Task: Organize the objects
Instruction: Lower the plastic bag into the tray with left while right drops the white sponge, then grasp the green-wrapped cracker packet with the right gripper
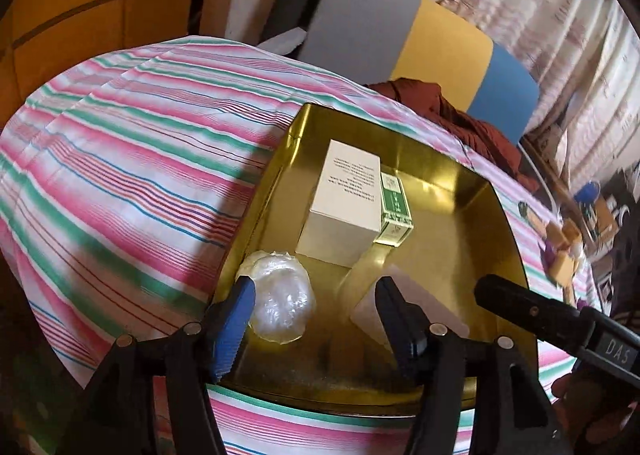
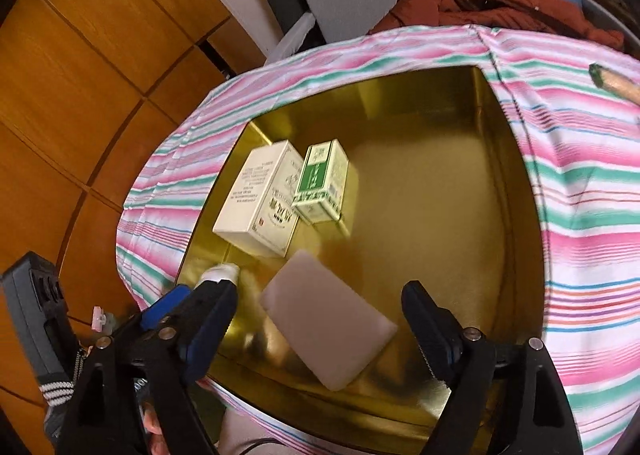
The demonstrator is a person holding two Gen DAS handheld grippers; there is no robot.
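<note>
I am over the striped cloth (image 1: 120, 159), pink, green and white, soft and faintly creased, and on it sits the gold tin tray (image 2: 460, 183), square, shallow-walled, mirror-smooth metal that throws back blurred reflections of what lies in it. Both my tools tilt down into its near end. Inside, towards the far left corner, the cream carton (image 2: 256, 199) lies with its long axis running away from me, matte card with small print, and the smaller green-and-white box (image 2: 322, 183) rests touching its right side, parallel to it. Nearer, the flat pale pink slab (image 2: 328, 319), smooth, with rounded corners, lies between the spread jaws of my right gripper (image 2: 320, 319), its long axis slanting from far left to near right, so it sits skewed across my opening; neither pad presses it, so it is not held. My left gripper (image 1: 316, 319) is also spread, and the crinkly clear plastic-wrapped lump (image 1: 280, 303), rounded and glossy, lies in the near left corner against the inner face of my left blue pad (image 1: 236, 319), free of the other one. Judging from this, the right hand is nearer the slab, the left nearer the lump.
</note>
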